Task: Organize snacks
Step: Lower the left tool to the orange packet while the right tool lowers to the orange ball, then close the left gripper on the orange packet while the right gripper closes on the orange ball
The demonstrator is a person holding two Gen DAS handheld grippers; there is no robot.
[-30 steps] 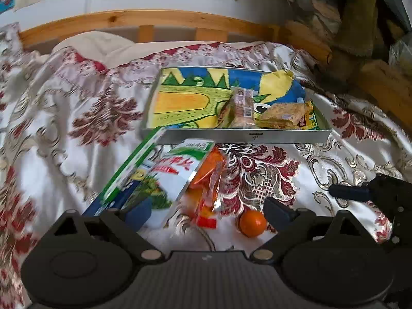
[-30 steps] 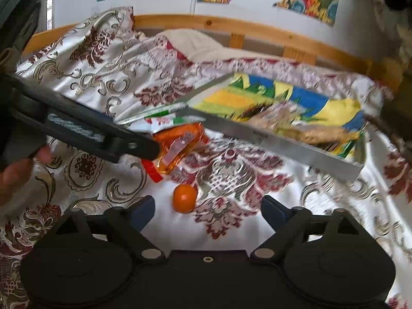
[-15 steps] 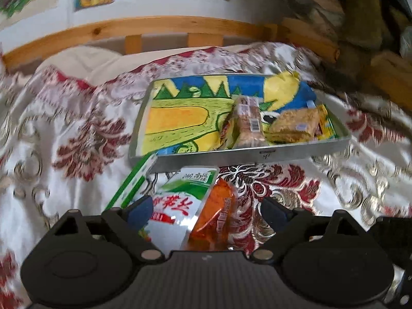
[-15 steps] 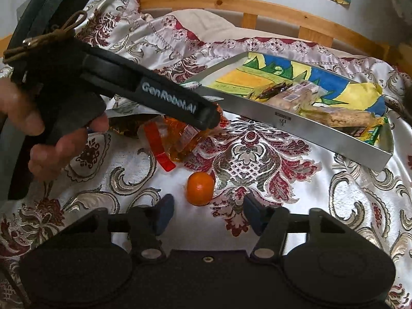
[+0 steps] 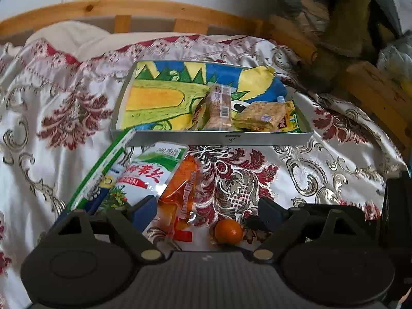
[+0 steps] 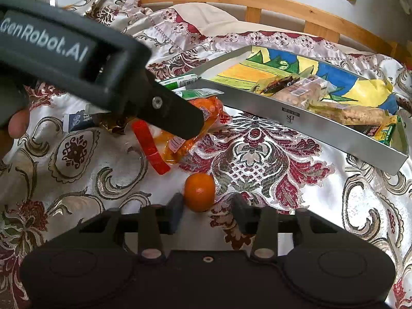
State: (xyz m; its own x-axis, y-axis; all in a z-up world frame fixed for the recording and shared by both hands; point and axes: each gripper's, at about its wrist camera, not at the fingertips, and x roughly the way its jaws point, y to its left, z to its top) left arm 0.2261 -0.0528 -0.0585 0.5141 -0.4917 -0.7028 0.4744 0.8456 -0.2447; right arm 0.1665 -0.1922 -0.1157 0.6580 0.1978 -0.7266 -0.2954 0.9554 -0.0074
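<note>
Both wrist views look steeply down, sharing the tray (image 5: 257, 139) and orange (image 6: 199, 191).

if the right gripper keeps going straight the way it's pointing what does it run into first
Most likely the small orange fruit on the bedspread, just ahead of the right gripper. Its jaws have just been closing; one finger looks close to the fruit, the other stands clear. Depth is uncertain.

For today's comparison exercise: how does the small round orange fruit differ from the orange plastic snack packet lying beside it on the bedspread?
The small round orange fruit is a bare ball; the orange plastic snack packet is long, flat and crinkled. The fruit is plain; the packet has a printed label and a red end. Both lie on the bedspread, outside the metal tray.
</note>
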